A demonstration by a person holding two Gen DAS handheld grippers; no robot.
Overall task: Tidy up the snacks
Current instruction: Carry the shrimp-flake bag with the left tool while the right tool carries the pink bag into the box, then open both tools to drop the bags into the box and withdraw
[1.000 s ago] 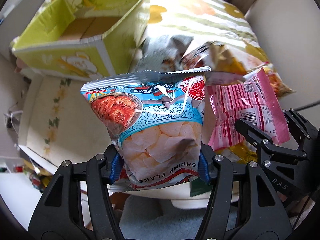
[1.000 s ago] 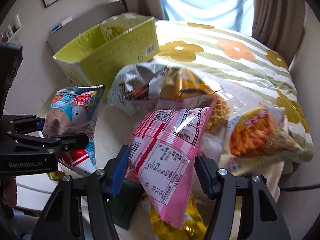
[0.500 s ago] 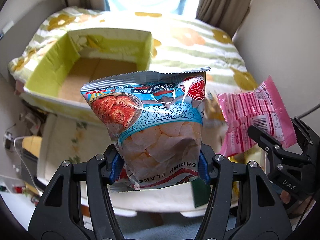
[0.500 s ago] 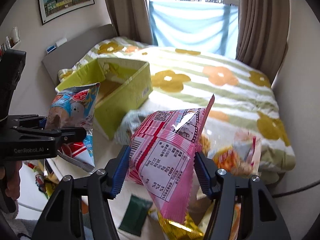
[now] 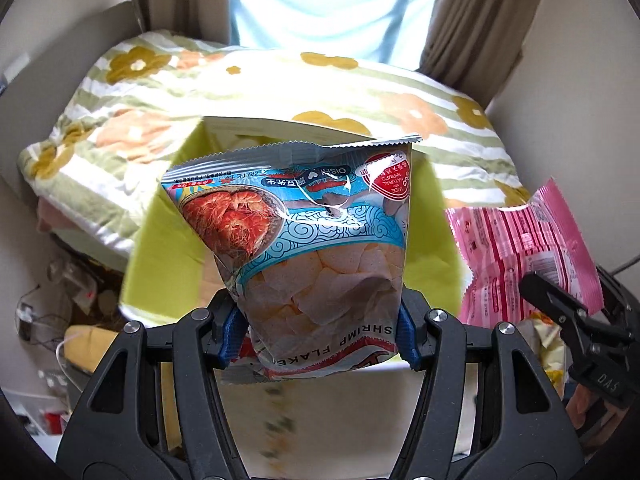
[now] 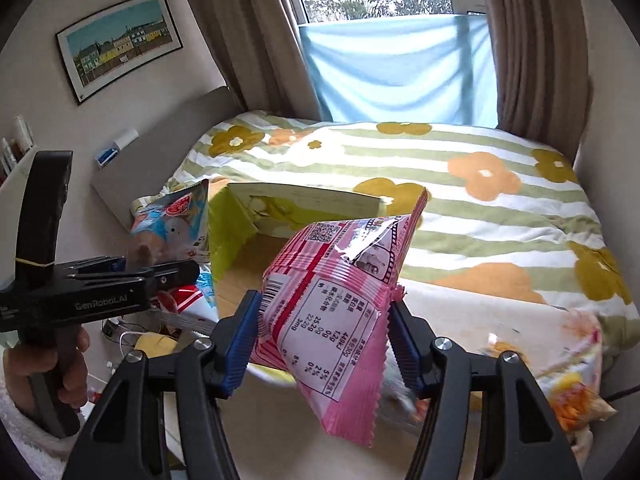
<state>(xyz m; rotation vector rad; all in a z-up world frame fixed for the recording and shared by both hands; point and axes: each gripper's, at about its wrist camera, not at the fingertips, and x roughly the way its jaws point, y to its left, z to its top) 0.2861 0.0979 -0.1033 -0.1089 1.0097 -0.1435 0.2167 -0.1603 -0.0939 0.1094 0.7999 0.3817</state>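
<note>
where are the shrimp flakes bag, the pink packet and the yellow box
shrimp flakes bag (image 5: 320, 256), left wrist view, on the clear window showing the flakes
pink packet (image 6: 336, 300), right wrist view, on the printed nutrition panel
yellow box (image 5: 168, 264), left wrist view, on its left wall

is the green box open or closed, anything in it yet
Open: the green box has no lid on and its brown cardboard floor shows. The visible floor looks bare, but the pink packet and shrimp flakes bag hide part of it.

Two held snack bags (image 5: 320, 248) (image 6: 340, 300), one green box (image 6: 236, 224).
</note>
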